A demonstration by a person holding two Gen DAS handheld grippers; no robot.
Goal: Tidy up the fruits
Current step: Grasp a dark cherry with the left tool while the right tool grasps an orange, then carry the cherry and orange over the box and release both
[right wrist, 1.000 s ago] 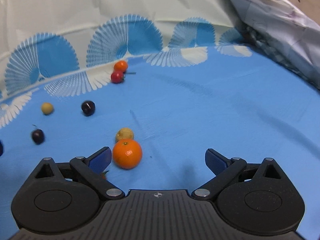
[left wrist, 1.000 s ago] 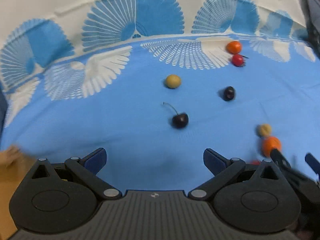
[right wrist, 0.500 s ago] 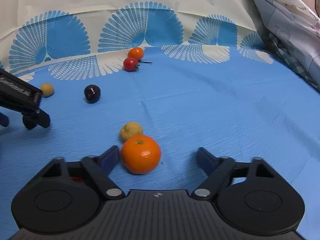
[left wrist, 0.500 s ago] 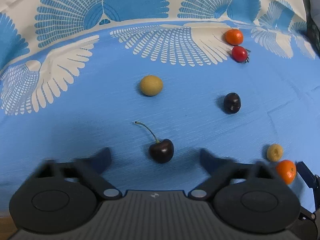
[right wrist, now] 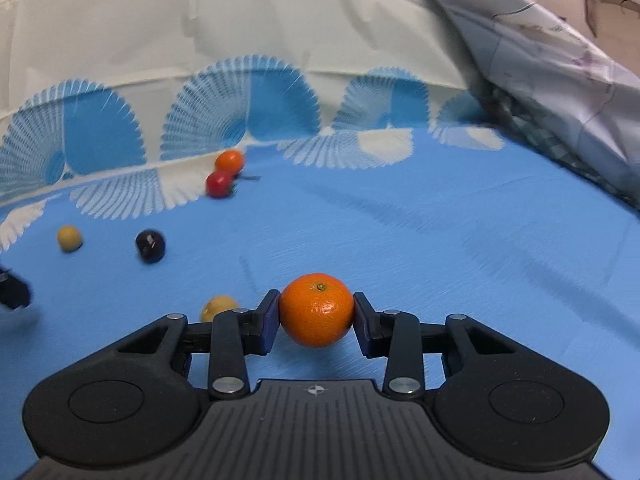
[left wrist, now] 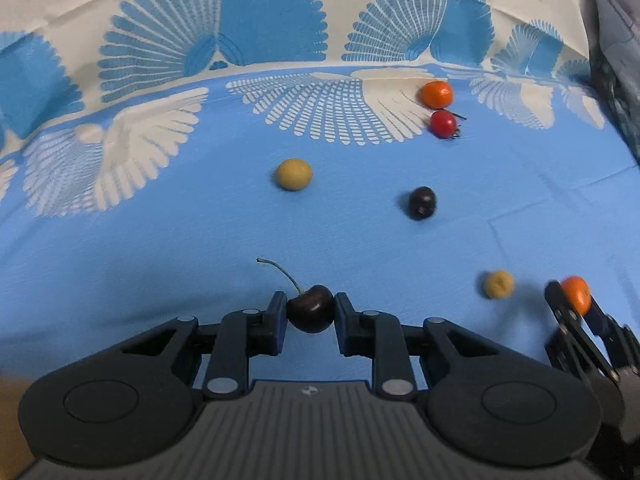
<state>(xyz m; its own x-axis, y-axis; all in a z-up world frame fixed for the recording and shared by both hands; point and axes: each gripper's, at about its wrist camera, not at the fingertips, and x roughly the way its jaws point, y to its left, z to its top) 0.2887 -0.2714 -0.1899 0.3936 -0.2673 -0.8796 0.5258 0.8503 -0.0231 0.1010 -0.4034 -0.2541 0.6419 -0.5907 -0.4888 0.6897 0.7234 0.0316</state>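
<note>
Sorting has barely begun, I judge: most fruit lies scattered on the blue cloth, with only a small orange fruit and a red one touching. Beyond the cherry lie a yellow fruit and a dark one. The left hand-held gripper is clamped on the cherry; the right hand-held gripper grips the tangerine.
</note>
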